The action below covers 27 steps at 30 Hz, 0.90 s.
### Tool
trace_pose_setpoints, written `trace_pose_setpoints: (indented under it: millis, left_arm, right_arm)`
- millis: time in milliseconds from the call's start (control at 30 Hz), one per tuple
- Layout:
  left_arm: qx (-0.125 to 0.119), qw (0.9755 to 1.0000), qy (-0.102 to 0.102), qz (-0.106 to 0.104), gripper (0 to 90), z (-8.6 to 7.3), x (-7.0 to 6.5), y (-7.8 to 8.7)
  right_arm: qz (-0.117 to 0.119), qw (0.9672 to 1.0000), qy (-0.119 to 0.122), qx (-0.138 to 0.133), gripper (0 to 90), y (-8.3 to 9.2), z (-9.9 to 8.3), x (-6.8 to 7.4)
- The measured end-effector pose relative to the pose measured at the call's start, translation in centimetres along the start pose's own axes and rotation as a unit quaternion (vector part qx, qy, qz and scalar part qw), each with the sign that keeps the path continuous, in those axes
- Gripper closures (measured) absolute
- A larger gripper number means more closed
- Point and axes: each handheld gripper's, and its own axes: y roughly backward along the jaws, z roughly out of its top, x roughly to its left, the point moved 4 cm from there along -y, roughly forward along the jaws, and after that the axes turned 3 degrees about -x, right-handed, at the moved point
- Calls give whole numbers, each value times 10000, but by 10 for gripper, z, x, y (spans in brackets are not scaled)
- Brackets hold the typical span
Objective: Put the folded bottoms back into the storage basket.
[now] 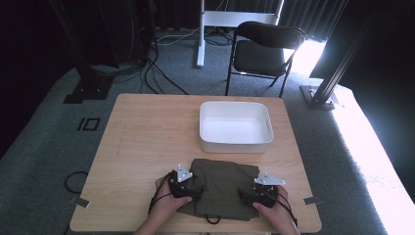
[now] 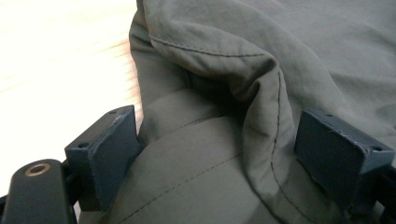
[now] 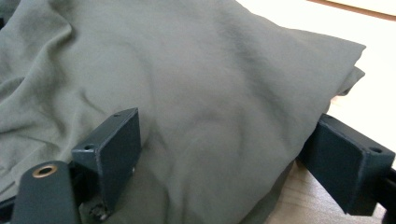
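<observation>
lying folded on the near part of the table (image 1: pixel 147 127), just in front of the white bin (image 1: pixel 235 126) and apart from it: one olive-green garment (image 1: pixel 222 188), thin woven cloth with stitched seams, in several layers, a dark cord loop showing at its near edge. item, left gripper (image 1: pixel 184 186): set at the garment's left edge, jaws standing wide, a thick stitched fold (image 2: pixel 261 93) bulging up between them; the fingers (image 2: pixel 112 149) lie against or just beside the cloth, and the pictures show no squeeze on it, so it reads as wide open around the fold rather than clamped. item, right gripper (image 1: pixel 262 192): at the garment's right edge, jaws likewise spread wide, the folded corner (image 3: pixel 322 60) mounded between them, one finger (image 3: pixel 348 161) sitting outside the cloth's edge over bare wood; not gripping as far as can be judged. item, white bin: empty, beyond the garment, toward the far right of the table. item, black folding chair (image 1: pixel 264 49): on the carpet well beyond the bin. risks, judged: if the jaws close on the top layer alone, the lower layers would sag out and the fold would come undone on lifting; uneven bites at the two edges would tilt the bundle and let it slide; the slack cord could trail and snag the bin's near rim; a low carry could push the bin away.
</observation>
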Motion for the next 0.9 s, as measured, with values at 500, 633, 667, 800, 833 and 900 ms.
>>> trace_pose_setpoints:
  millis: [500,633,667,800,833,900]
  left_arm:
    - [28,9980,152,-607,728,16,-6,-8]
    - [-66,9975,316,-630,744,21,-6,-3]
    - [-109,9973,330,-644,748,22,-6,-1]
    - [-370,9964,366,-676,764,32,-7,9]
    - [-448,9959,369,-696,767,36,-7,13]
    - [-485,9957,366,-701,772,38,-8,16]
  right_arm:
    - [437,9990,67,61,792,5,11,11]
    - [580,9982,-98,-76,797,13,19,8]
    - [614,9978,-187,-137,798,16,22,7]
    - [601,9977,-178,-261,801,24,34,5]
    - [615,9975,-203,-290,802,26,36,5]
    - [642,9972,-193,-344,803,29,41,4]
